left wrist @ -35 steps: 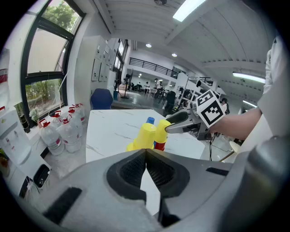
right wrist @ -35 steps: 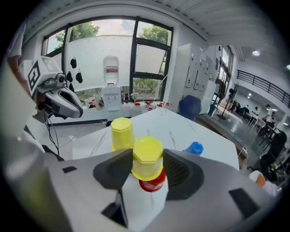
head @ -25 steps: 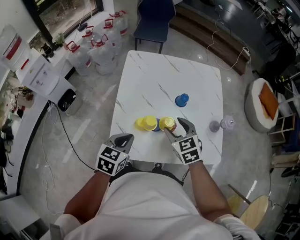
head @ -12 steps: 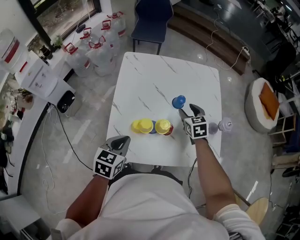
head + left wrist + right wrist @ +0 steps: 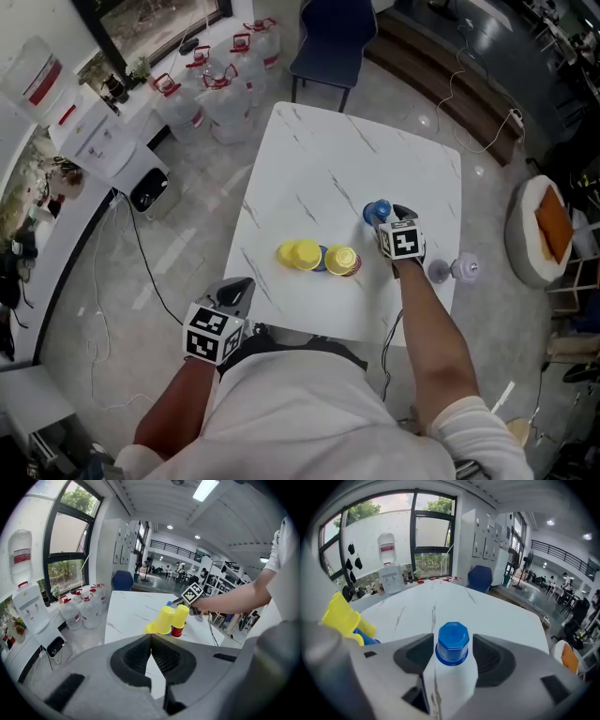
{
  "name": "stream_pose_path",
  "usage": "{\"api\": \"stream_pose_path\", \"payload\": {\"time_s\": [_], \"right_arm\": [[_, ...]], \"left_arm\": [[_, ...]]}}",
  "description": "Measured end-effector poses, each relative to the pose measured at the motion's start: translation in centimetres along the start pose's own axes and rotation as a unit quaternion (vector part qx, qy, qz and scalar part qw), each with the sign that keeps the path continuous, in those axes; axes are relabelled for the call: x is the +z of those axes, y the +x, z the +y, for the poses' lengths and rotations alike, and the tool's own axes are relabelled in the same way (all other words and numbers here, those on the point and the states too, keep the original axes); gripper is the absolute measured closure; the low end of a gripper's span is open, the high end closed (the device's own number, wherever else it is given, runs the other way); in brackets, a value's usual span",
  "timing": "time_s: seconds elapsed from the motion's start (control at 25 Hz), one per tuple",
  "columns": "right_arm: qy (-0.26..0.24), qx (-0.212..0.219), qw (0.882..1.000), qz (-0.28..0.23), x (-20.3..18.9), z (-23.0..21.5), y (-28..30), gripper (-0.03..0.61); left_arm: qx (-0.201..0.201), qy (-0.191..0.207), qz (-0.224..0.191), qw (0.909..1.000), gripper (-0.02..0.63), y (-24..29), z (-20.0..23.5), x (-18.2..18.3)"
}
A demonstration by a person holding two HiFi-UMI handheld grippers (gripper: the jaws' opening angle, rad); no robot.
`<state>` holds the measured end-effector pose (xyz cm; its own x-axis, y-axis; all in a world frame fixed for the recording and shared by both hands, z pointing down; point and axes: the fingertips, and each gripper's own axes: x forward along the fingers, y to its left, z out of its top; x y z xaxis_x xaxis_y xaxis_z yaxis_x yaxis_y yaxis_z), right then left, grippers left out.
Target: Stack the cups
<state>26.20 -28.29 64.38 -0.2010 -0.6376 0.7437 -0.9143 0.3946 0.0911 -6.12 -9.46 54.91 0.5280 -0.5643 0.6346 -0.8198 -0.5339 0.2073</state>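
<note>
A blue cup [image 5: 376, 210] stands upside down on the white marble table [image 5: 309, 178]. My right gripper [image 5: 386, 217] straddles it; in the right gripper view the blue cup [image 5: 452, 641] sits between the opening jaws with a thin gap on each side. Left of it a yellow cup [image 5: 341, 260] sits over a red cup [image 5: 353, 269], and yellow cups [image 5: 300, 254] lie tipped over another blue cup [image 5: 320, 262]. My left gripper [image 5: 236, 292] hangs shut off the table's near-left edge, holding nothing; the yellow cups [image 5: 165, 619] lie ahead of it.
Water jugs [image 5: 220, 89] and a white dispenser [image 5: 98, 150] stand on the floor at the left. A blue chair [image 5: 333, 37] is at the table's far side. A small grey object [image 5: 452, 270] and a round stool with an orange cushion [image 5: 548, 220] lie to the right.
My right gripper has left the yellow-on-red cup near the front edge and moved farther out and right, until its jaws straddle the blue cup. The left gripper has stayed low at the table's near edge.
</note>
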Motion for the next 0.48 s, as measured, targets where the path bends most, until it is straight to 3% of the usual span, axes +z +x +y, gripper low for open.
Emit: {"api": "stream_pose_path", "payload": {"time_s": [0.2, 0.48], "right_arm": [[-0.01, -0.006, 1.0, 0.003, 0.0, -0.1, 0.2, 0.356], [0.007, -0.005, 0.998, -0.055, 3.3, 1.5, -6.0, 0.36]], "left_arm": [[0.004, -0.003, 0.001, 1.0, 0.607, -0.2, 0.2, 0.0], [-0.019, 0.015, -0.01, 0.9996, 0.607, 0.7, 0.0, 1.9]]}}
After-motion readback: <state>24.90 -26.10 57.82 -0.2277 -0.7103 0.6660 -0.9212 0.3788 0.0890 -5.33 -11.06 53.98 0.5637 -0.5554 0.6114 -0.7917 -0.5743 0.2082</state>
